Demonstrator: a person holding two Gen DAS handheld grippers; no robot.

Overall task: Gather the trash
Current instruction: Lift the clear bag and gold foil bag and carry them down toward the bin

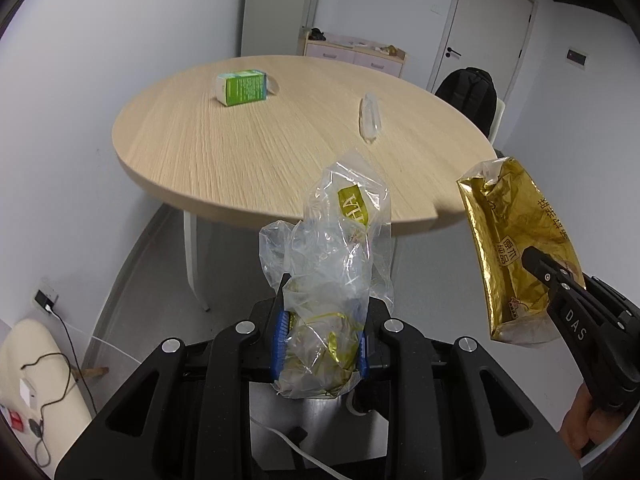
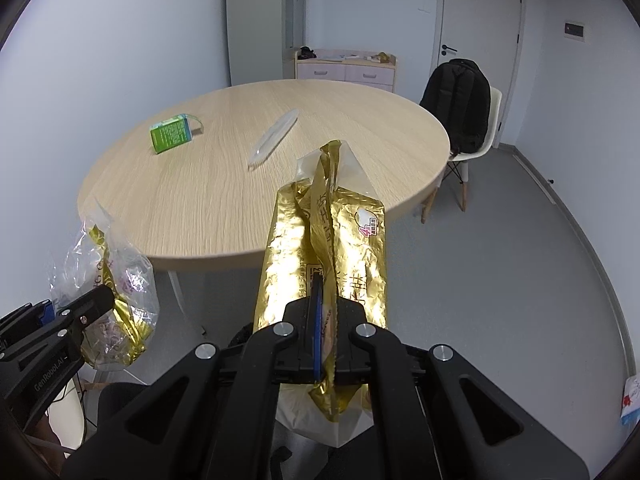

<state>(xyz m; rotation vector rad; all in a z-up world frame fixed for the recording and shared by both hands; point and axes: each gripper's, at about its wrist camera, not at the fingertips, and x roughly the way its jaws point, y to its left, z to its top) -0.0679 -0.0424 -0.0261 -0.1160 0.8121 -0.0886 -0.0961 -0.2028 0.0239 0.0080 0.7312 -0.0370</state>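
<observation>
Where claws grip, both wrappers point(image 1: 324, 280) point(image 2: 324, 256) are hidden.

The round worktop point(image 2: 240, 200) is pale, matt wood-grain laminate. A crinkled gold foil wrapper point(image 2: 324, 248) shines glossily, a clear plastic bag point(image 1: 332, 280) is thin and creased, and the green carton point(image 1: 244, 88) looks like smooth printed cardboard.

A round, light wood-grain table point(image 2: 200, 208) carries 2 things — a green and white carton point(image 2: 171, 134) lying on its side toward the left, and a clear plastic wrapper point(image 2: 273, 138), long and narrow, lying apart from it nearer the middle.
</observation>
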